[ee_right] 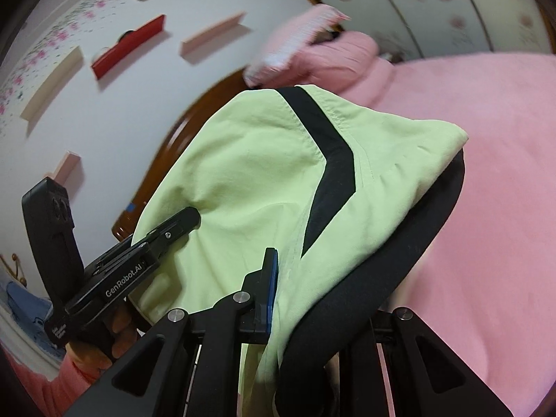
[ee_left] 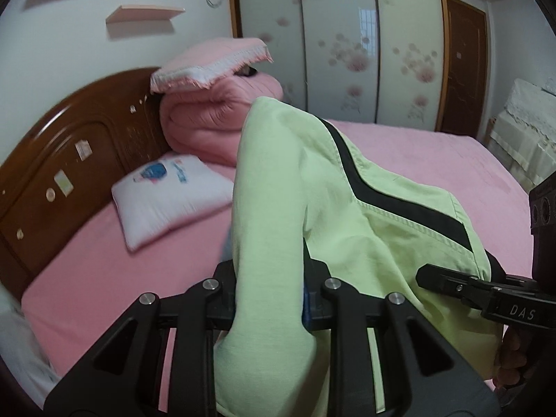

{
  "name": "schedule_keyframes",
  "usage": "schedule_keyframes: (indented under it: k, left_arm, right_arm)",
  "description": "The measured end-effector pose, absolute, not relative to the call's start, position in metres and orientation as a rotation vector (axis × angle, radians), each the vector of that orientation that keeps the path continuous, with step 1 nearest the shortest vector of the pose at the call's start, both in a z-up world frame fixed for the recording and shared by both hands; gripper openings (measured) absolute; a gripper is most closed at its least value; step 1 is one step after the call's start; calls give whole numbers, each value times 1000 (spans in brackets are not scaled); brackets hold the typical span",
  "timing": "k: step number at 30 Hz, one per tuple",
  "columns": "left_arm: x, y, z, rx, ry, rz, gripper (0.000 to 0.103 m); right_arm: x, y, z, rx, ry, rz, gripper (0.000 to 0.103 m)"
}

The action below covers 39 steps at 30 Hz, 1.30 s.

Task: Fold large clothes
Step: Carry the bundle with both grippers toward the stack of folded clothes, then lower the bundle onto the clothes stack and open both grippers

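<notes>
Matt lime-green cloth garment (ee_left: pixel 288 180) with black trim, soft pink bed (ee_left: pixel 434 160) sheet, glossy carved wooden headboard (ee_left: pixel 69 146), matt black plastic left gripper (ee_left: pixel 269 278).

The green jacket (ee_left: pixel 295 187) covers the tips of the left tongs (ee_left: pixel 269 299), so how they close cannot be seen. In the right view, one finger of the right tongs (ee_right: pixel 312 299) is under the cloth. The jacket runs off the bottom edge. Behind the jacket, the white pillow (ee_left: pixel 166 194) and pink quilt (ee_left: pixel 215 118) are blurry and partly hidden.
</notes>
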<state>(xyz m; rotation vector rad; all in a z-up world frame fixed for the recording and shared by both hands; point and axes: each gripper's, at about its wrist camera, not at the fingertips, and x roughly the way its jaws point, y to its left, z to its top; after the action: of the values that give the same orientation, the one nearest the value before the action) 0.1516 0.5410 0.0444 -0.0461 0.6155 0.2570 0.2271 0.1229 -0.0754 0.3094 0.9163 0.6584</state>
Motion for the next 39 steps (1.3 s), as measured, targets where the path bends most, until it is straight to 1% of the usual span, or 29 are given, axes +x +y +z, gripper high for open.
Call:
schedule_keyframes:
  k: [2,3,5,7,8,10,11,12,13,14,16,17,19,20,21,22,23,24,25,26,27,28,29,32,34,37,39]
  left_arm:
    - [162,571,43,-61,600,257,21]
    - [173,586,34,-75,593,254,21]
    - [200,617,-3,-124,596,226,21]
    - [222,643,-53,-171,626,192,21]
    - [234,659,-93,-193,673,169,21]
    - [256,688,-163,-227,840,164,23]
    - [258,694,-180,-215,847,182,32]
    - [256,701,-189,-215,817,185,35]
    - [254,710,-190,-244,789,175,35]
    - [255,724,-190,-328,788,158,35]
    - [256,737,-195,-415,799,144,38]
    - [248,727,-194,-402,798,152,42]
    - [245,726,-194,-364,788,211,52]
    - [240,707,-190,-357,786,242,61]
    - [238,704,-190,-365,781,296,69]
    - [236,700,-192,-384,774,349,73]
    - [233,694,-193,-409,765,384,79]
    - [226,691,-194,-444,752,407,80]
    - [217,689,-195,-505,720,432,80]
    - [210,683,-194,-533,697,459,79]
    - [202,676,-192,-547,669,511,80]
    - [198,668,-188,-542,653,552,80]
    - [191,657,-183,-529,634,607,80]
    - [163,620,-165,-480,598,740,80]
    - [144,594,-160,-485,634,764,80]
    - [119,548,-168,-524,794,711,80]
    - [101,505,-173,-474,922,681,80]
  right_arm:
    - [226,114,-79,356,909,671,13]
    - [225,108,-81,369,905,674,13]
    - [235,105,-107,390,909,653,13]
    - [279,129,-162,452,960,622,13]
    - [289,125,-194,482,1032,577,13]
    - [307,122,-259,491,1205,489,14]
    - [308,127,-290,473,1304,468,14]
    - [306,130,-308,439,1346,456,18]
    - [301,132,-317,423,1326,471,18]
    - [295,132,-316,421,1254,507,19]
    - [290,134,-313,360,1199,512,26]
    - [280,131,-311,348,1192,509,30]
    - [237,105,-312,383,1186,508,32]
    - [226,93,-308,409,1185,498,33]
    - [222,89,-307,441,1185,478,36]
    - [214,86,-304,454,1184,464,37]
    - [212,83,-300,459,1181,448,42]
    - [203,74,-290,463,1167,439,47]
    - [196,67,-279,470,1151,444,50]
    - [188,65,-276,469,1138,443,58]
    - [181,62,-274,453,1133,420,79]
    - [173,58,-273,412,1156,353,95]
    - [163,51,-275,388,1181,302,103]
    - [136,17,-281,449,1262,251,103]
    - [110,-15,-278,442,1307,142,103]
    - [64,-67,-269,371,1350,-2,103]
    - [32,-104,-260,336,1368,-52,103]
